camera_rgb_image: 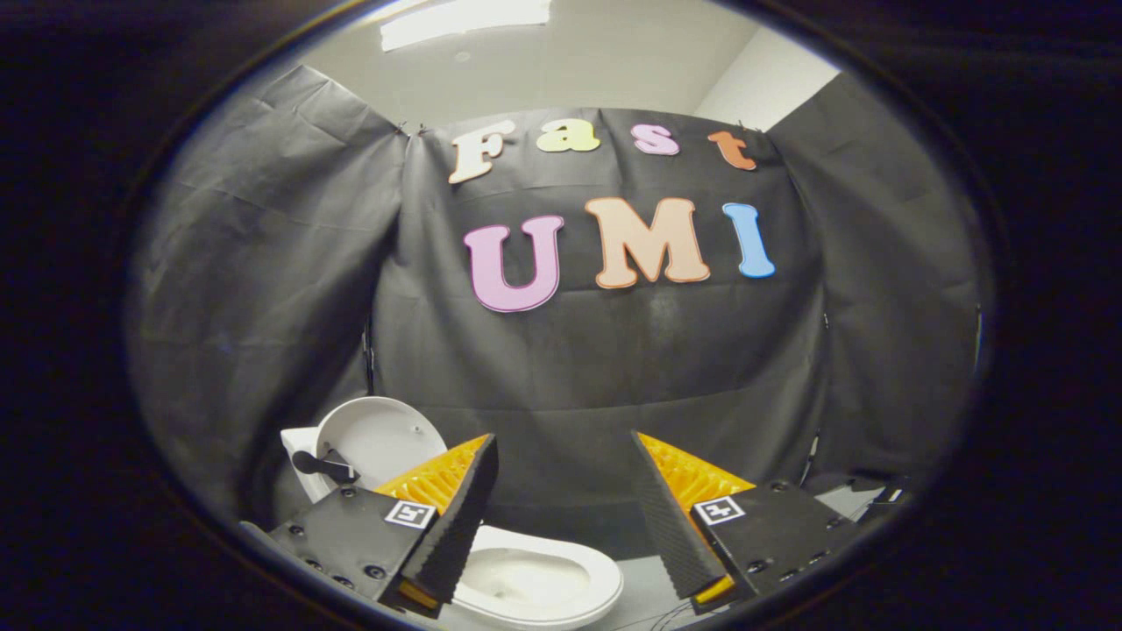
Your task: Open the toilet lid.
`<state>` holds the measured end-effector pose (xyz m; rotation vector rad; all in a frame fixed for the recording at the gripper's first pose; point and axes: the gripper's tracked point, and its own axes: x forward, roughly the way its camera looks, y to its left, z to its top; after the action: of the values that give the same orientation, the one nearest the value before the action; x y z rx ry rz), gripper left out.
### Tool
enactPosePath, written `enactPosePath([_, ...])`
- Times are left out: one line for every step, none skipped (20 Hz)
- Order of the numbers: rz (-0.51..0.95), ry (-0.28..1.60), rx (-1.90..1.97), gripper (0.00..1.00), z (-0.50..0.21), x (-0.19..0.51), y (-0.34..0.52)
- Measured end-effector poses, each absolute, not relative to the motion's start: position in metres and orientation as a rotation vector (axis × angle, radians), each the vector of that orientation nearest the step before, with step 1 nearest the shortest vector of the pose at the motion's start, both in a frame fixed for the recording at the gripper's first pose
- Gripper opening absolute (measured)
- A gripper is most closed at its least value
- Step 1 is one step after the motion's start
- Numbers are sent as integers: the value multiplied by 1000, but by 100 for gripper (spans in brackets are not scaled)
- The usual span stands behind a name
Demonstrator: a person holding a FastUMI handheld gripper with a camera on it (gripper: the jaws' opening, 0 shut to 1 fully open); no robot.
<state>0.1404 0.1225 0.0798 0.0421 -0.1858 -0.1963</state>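
A small white toilet stands low down, partly behind the left finger. Its lid (379,438) is raised upright against the white tank (300,463), and a dark flush handle (320,464) sticks out beside it. The bowl with its seat (543,583) lies open just ahead of and below the fingers, nearer the left one. My gripper (561,504) is open, with a wide gap between the fingertips and nothing held. It hovers above the bowl, apart from the lid.
Black cloth walls close in the booth at the back and on both sides. A pale grey surface (644,596) carries the toilet. Some dark gear (863,495) sits low at the right, behind the right finger.
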Motion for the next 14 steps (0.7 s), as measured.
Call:
enactPosePath([-198,-187,56,91,79,134,114])
enactPosePath([-196,-186,70,91,77,131,106])
enactPosePath([-190,-183,82,91,75,129,99])
enactPosePath([-184,-178,90,90,72,127,93])
enactPosePath([-186,-171,94,90,69,127,85])
enactPosePath([-191,-160,94,90,64,125,77])
enactPosePath([-193,-150,94,90,60,123,71])
enactPosePath([-194,-141,99,90,56,122,65])
enactPosePath([-191,-135,107,90,54,121,60])
enactPosePath([-186,-128,114,90,50,121,56])
enactPosePath([-182,-119,118,90,46,120,52])
enactPosePath([-178,-107,121,90,42,120,48])
enactPosePath([-172,-95,126,90,39,120,45])
enactPosePath([-164,-82,130,90,35,123,42])
